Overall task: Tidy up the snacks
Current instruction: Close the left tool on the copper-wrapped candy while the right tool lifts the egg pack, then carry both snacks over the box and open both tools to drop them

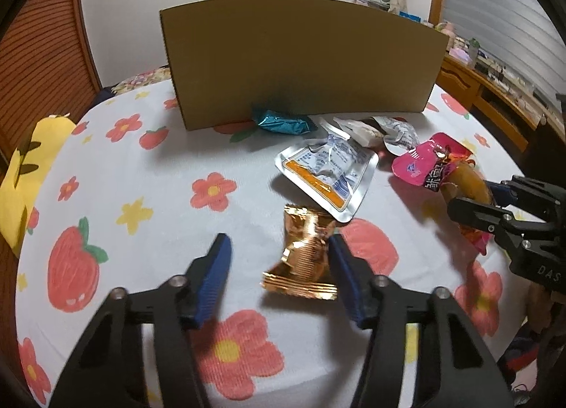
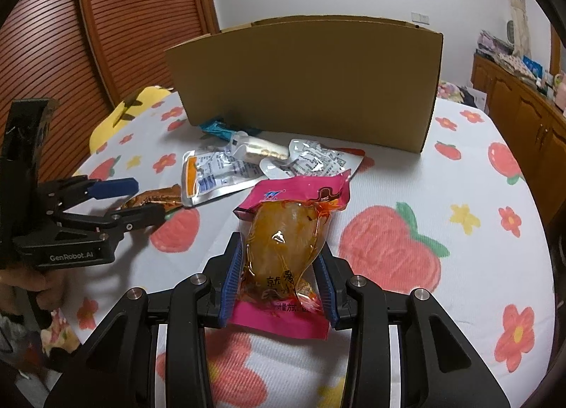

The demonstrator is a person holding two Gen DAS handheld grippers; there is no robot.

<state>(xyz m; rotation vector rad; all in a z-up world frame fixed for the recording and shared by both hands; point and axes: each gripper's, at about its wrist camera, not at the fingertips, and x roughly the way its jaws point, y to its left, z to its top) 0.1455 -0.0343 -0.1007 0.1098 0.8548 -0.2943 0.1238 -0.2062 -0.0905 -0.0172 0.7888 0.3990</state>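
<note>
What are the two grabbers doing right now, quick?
Left gripper: open, fingers either side of the gold packet, not squeezing it.
Right gripper: shut on the pink packet.

1. A floral tablecloth (image 1: 148,174) with red strawberries and flowers covers the table.
2. A yellow cushion (image 1: 21,174) lies at its left edge.
3. A slatted wooden door (image 2: 134,11) stands behind.
4. A cluttered wooden cabinet (image 2: 523,103) lines the right wall.
</note>
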